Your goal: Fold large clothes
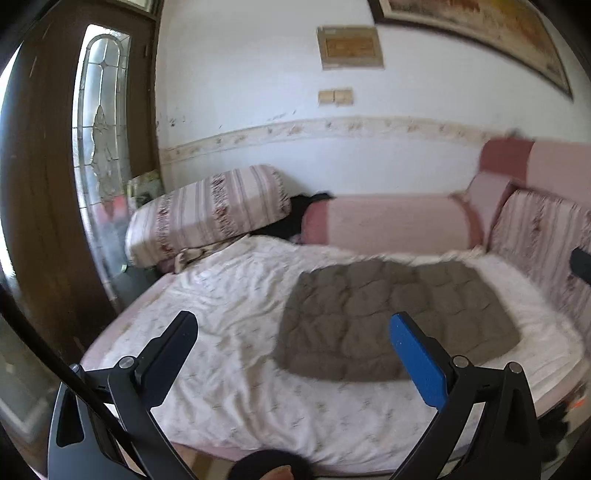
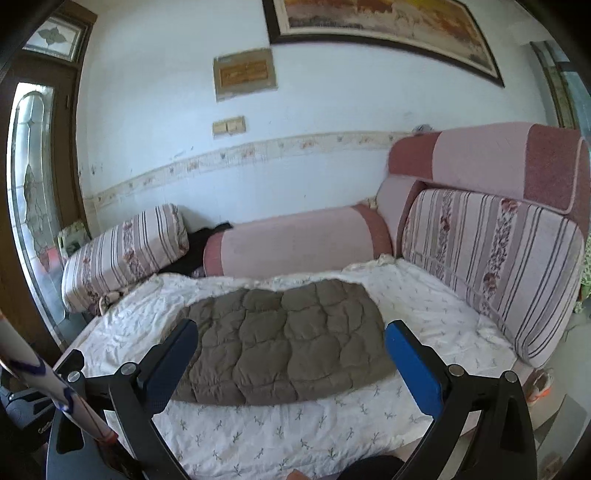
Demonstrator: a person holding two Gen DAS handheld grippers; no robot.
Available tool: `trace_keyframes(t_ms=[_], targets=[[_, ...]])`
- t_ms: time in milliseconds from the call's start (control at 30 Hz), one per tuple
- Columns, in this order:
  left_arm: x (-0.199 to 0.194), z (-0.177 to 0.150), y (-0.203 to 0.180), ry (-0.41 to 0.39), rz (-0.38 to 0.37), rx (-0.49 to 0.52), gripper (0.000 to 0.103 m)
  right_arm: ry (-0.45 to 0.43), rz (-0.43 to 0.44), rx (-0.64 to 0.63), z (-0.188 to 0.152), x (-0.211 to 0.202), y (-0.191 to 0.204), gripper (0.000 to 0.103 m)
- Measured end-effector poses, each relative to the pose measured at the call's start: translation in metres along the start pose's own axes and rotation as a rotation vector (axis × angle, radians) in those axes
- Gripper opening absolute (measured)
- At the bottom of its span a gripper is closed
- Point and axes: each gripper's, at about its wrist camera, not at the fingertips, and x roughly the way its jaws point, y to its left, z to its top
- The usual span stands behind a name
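1. At far left I see a dark wooden door (image 1: 40, 184) with an arched pane of patterned glass (image 2: 31, 177).
2. A striped cushion (image 2: 122, 254) lies tilted at the left end of the sofa, resting against a pink bolster (image 2: 295, 240) that runs along the wall.
3. My left gripper (image 1: 293, 354) hangs above the near edge of the seat; its jaws stand wide apart with nothing between them.
4. The white printed sheet (image 2: 258, 435) covers the seat, wrinkled toward the left.
5. The grey-brown quilted garment (image 2: 284, 339), folded into a flat rectangle, lies on the sheet, right of centre in the left wrist view (image 1: 399, 321) and central in the right wrist view.
6. My right gripper (image 2: 290, 358) hovers above the garment's near edge, jaws fully spread and clear of the fabric.
7. A second striped cushion (image 2: 498, 273) stands upright against the pink backrest (image 2: 498, 158) at right.
8. On the wall above hang a small plaque (image 2: 243, 74) and a framed painting (image 2: 388, 26).
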Motion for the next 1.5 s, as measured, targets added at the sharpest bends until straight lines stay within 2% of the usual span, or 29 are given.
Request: trace_keyframes(t_ms=[267,667,1500], targets=[[0.045,-0.004,0.003,0.076,-0.035,-0.001,0.103,-0.001,-0.014,-0.106,-0.001,0.023,0.024,0.103],[0.091,-0.014,0.007,0.156,-0.047,-0.007,0.103,0.077,-0.004,-0.118,-0.009,0.068,0.038,0.103],[0.114,-0.025,-0.010,0.206,-0.059,0.037,0.103,0.140,-0.036,-0.126,-0.022,0.098,0.033,0.103]])
